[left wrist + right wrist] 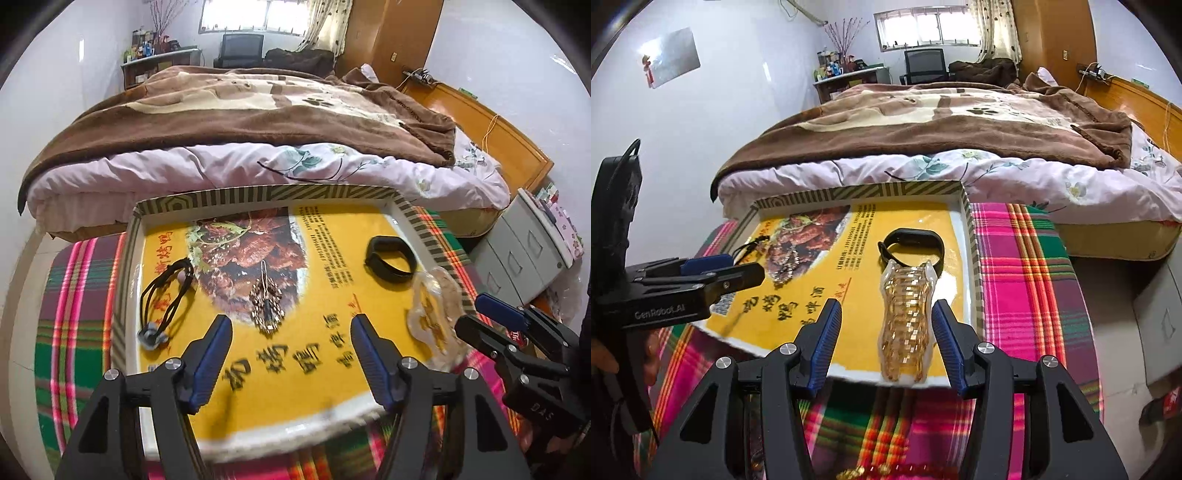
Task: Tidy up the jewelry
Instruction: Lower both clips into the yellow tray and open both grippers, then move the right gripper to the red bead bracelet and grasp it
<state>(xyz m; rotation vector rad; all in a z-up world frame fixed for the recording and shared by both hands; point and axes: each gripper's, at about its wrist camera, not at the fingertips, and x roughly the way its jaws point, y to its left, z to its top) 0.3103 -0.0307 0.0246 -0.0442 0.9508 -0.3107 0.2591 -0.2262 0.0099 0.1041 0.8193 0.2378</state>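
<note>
The left hand-held gripper (291,326) hangs over the near part of the tray (413,218), jaws spread and empty. The right hand-held gripper (886,317) is spread too, the amber beaded bracelet (905,325) lying between its fingers, untouched. On the tray: a black band (912,245) beyond the bracelet, a beaded pendant (266,299) mid-tray, black hair ties (166,295) at its left edge. The tray sits on a plaid-covered worktop (1027,266).

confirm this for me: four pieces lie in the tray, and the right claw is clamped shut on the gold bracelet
Not quite. The right wrist view shows the right claw open, its pads clear of the gold bracelet lying between them. Four pieces do lie in the tray.
</note>
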